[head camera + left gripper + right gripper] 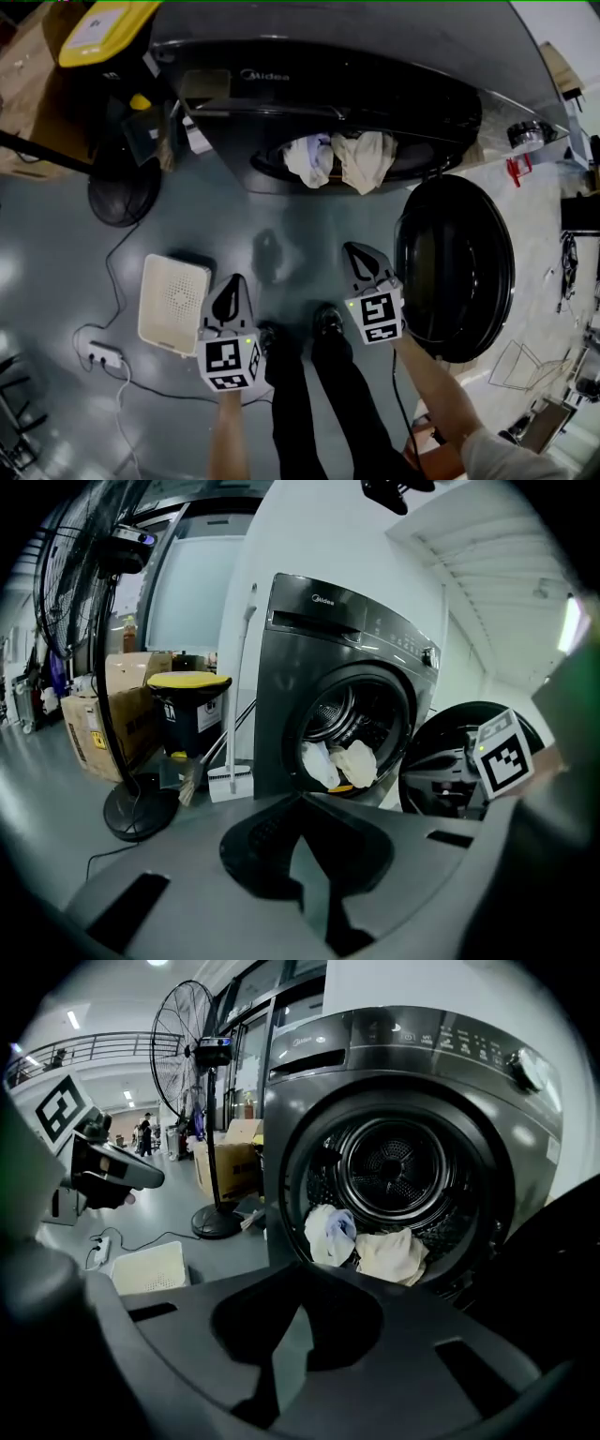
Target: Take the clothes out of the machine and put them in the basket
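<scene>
Hand-held grippers, left [234, 284] and right [356, 253], both clenched and empty, facing the open machine [375, 56]. Clothes [339, 157] heaped at the drum mouth; basket [150, 309] on the floor, left. Best done by opening wide, pinching a thick fold, drawing clear of the door [457, 267].

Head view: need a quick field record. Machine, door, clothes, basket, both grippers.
washing machine: dark front-loader, ahead of the person
door: open, swung out to the right
white-blue piece: draped over the drum's lip, left side
cream piece: draped over the lip, beside the first
basket: white, on the floor at the left, apart from the machine
left gripper: fingers shut, empty, short of the drum
right gripper: fingers shut, empty, near the door
</scene>
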The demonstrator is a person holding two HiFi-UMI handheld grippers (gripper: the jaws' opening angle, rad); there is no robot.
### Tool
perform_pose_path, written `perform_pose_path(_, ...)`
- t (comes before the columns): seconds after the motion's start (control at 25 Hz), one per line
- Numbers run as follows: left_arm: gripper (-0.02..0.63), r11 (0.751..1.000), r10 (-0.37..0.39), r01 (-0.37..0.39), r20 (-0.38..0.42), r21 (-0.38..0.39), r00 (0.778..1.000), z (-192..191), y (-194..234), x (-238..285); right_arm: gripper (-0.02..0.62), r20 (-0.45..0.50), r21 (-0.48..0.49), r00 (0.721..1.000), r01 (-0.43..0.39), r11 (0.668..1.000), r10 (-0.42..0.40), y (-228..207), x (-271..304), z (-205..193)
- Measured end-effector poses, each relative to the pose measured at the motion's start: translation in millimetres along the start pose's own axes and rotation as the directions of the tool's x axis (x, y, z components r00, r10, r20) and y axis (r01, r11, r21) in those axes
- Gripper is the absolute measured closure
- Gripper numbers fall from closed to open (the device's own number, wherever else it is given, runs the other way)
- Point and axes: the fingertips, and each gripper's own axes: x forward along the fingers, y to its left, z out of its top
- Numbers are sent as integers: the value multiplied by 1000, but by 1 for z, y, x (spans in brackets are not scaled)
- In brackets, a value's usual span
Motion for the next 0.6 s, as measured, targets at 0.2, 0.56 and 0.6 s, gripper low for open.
perform_pose_path(0.2, 589, 1000, -14, 14, 16, 9, 1000, -7, 4, 19, 569, 3, 43, 999, 39, 998, -40, -17, 38, -11)
perform_pose_path(0.56, 589, 998, -61, 61, 18, -4, 998, -21, -14, 51, 270, 2, 137, 991, 135, 981, -137, -99, 105, -23)
perform_pose_path(0.6, 589, 998, -67, 67, 17, -3, 998, -22, -16, 54, 254, 1, 144, 989, 148, 978, -149, -109, 114, -23)
